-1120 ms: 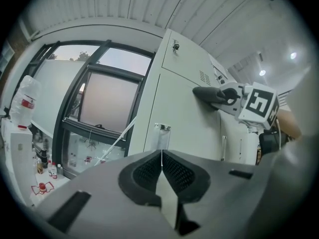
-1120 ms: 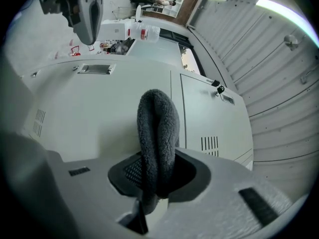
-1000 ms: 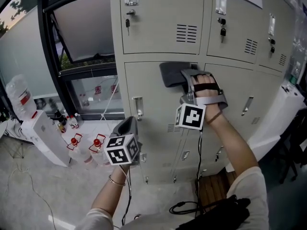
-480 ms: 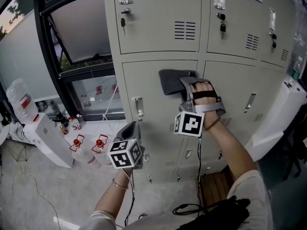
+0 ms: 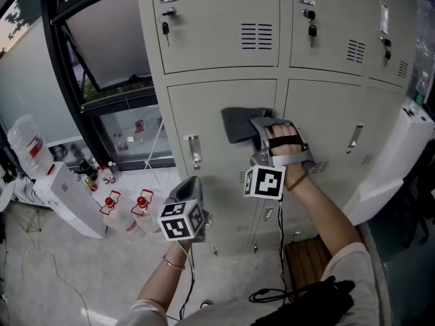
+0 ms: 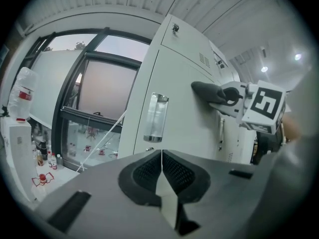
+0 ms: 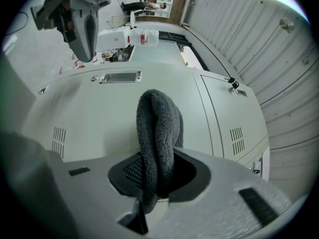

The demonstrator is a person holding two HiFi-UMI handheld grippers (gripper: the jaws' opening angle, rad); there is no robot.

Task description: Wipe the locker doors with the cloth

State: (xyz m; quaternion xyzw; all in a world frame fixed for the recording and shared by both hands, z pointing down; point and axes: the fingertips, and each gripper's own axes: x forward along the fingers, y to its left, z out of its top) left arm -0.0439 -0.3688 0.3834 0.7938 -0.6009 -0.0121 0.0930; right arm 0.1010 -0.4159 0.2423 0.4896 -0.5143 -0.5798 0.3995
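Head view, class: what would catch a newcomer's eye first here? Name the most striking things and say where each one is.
The grey cloth stands out first, pinched in the right claw and pressed against the middle-row locker door near its upper right corner. Next comes the left claw, shut and empty, lower down and to the left in front of that same door.

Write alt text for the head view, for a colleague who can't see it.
The right gripper holds a grey cloth against a beige locker door, near the door's upper right corner. The left gripper is lower down, shut and empty. Red-capped bottles stand on the floor at left.
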